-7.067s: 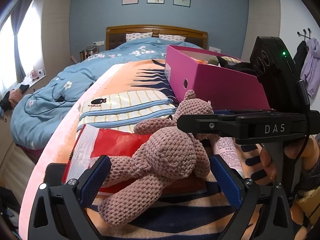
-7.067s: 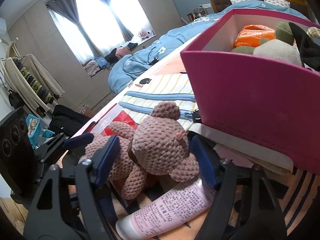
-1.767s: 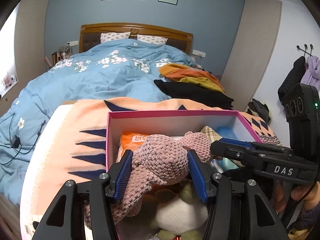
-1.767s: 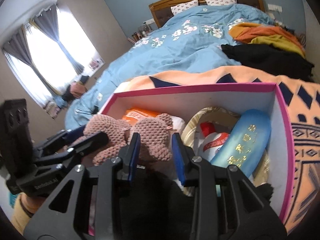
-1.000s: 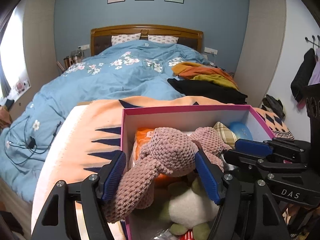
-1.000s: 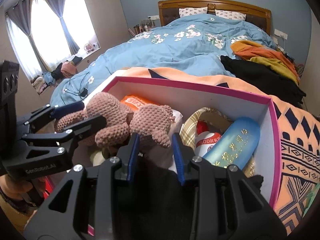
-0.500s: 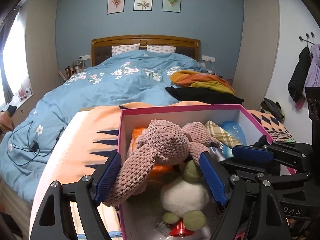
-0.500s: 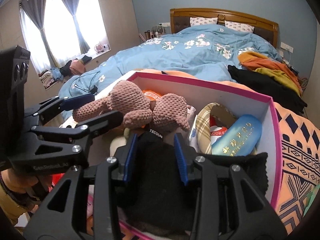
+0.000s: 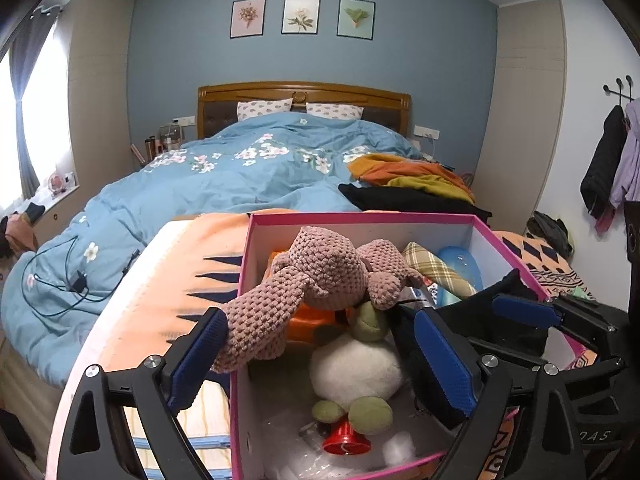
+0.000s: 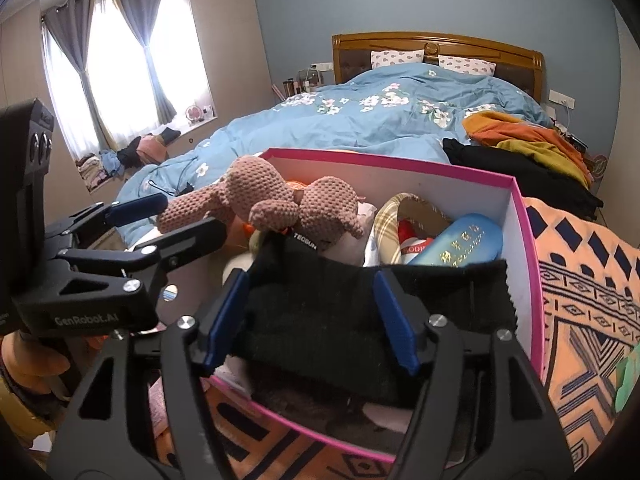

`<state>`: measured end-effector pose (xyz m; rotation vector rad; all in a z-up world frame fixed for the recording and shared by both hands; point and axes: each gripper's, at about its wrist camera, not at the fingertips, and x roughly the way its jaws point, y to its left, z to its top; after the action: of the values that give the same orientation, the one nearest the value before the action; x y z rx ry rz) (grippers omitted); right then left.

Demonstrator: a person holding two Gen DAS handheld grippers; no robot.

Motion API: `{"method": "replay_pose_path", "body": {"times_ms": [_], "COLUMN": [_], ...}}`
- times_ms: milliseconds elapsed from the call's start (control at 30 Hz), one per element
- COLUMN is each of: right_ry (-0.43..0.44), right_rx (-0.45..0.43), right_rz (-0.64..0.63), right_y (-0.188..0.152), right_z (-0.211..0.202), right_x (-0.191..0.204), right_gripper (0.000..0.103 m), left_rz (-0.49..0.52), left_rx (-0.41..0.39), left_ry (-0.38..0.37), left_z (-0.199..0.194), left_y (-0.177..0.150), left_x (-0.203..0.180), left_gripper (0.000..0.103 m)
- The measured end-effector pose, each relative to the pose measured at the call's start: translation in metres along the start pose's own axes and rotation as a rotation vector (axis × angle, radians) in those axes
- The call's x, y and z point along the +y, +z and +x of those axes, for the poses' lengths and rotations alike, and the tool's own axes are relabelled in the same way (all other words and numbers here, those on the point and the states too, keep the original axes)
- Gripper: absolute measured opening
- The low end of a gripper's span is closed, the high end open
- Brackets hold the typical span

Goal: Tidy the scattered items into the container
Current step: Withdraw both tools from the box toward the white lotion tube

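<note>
Half the pink box (image 9: 516, 248) behind both spread claws.

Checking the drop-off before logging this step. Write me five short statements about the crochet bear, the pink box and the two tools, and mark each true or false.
1. The crochet bear rests on top of the things in the pink box. True.
2. The left tool is clamped on the bear. False: its jaws stand wide apart and do not clamp the bear.
3. One bear limb hangs out over the box's left wall. True.
4. The right tool is open and holds nothing. True.
5. The box holds only the bear. False: a white and green plush, a plaid pouch and a blue case also lie inside.
</note>
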<state>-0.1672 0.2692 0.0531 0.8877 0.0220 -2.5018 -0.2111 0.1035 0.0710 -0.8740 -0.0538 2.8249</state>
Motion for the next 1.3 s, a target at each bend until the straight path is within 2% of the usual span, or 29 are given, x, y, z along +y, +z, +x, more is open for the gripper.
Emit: {"method": "replay_pose_path", "body": {"times_ms": [67,267,567,667,1000,1300], "right_ry": [-0.002,-0.01,-0.019,-0.038,-0.067,-0.081], "right_rx": [-0.006,-0.015,-0.058,-0.084,-0.119,-0.14], "right_rz": [0.003,-0.031,-0.068,-0.085,-0.08,-0.064], "right_y": [-0.003,-0.01,-0.023,-0.026,-0.04,-0.054], "right_z": [-0.003,-0.008,-0.021,-0.028,-0.041,-0.055], "right_x": [0.0,0.009,0.028,0.031,0.034,0.035], "right_gripper": [0.073,0.075,0.076,0.084,0.084,0.085], "left_rz": [-0.015,-0.044,-0.016,-0.01,0.015,-0.024], "left_rx": [-0.003,-0.013,-0.059,-0.058,-0.073,-0.075], "left_ry": [-0.005,-0.031,0.008,0.015,0.027,0.013], "left_z": [-0.004,-0.014,-0.037,-0.043,-0.062,-0.075], "left_y": [-0.003,-0.014,-0.025,-0.028,-0.039,-0.051], "left_x": [0.001,0.005,-0.001,-0.003,-0.009,-0.001], "left_gripper": [0.097,0.097,0.098,0.098,0.098,0.098]}}
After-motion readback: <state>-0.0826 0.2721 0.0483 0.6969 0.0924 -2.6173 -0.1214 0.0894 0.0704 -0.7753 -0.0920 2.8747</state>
